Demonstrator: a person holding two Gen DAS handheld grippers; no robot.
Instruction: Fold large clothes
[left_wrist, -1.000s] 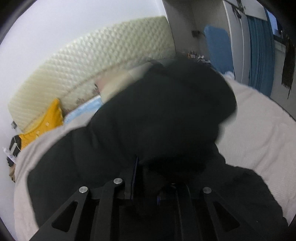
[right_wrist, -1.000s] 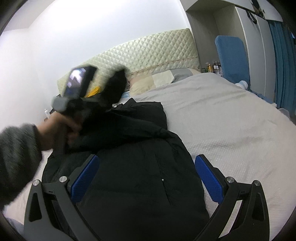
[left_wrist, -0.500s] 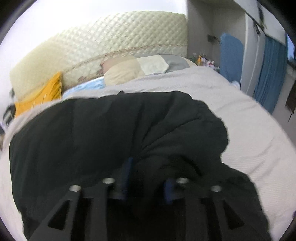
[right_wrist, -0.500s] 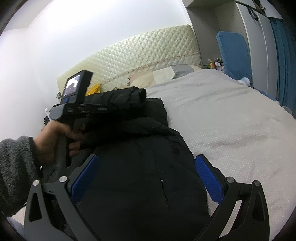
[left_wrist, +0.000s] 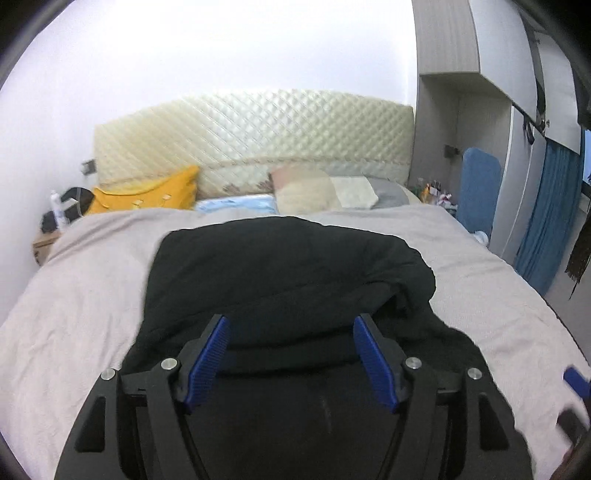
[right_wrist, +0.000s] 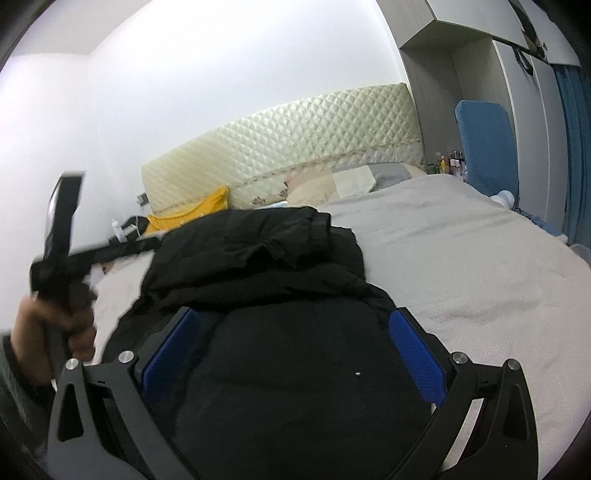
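A large black padded jacket (left_wrist: 288, 280) lies on the grey bed (left_wrist: 74, 295), its far part folded back over the near part. My left gripper (left_wrist: 291, 354) is open and empty just above the near side of the jacket. In the right wrist view the jacket (right_wrist: 280, 280) fills the middle. My right gripper (right_wrist: 291, 347) is open and empty above it. The left gripper (right_wrist: 122, 247) shows blurred at the left, held in a hand, beside the jacket's far left edge.
A quilted cream headboard (left_wrist: 255, 140) stands behind pillows (left_wrist: 306, 188) and a yellow cushion (left_wrist: 147, 195). A nightstand (left_wrist: 44, 243) with small items is at the far left. A blue chair (right_wrist: 484, 144) and blue curtain (left_wrist: 546, 221) are on the right.
My left gripper has opened and let go of the jacket's upper part, which now lies folded over. The gripper has drawn back to the left. The right gripper has barely moved.
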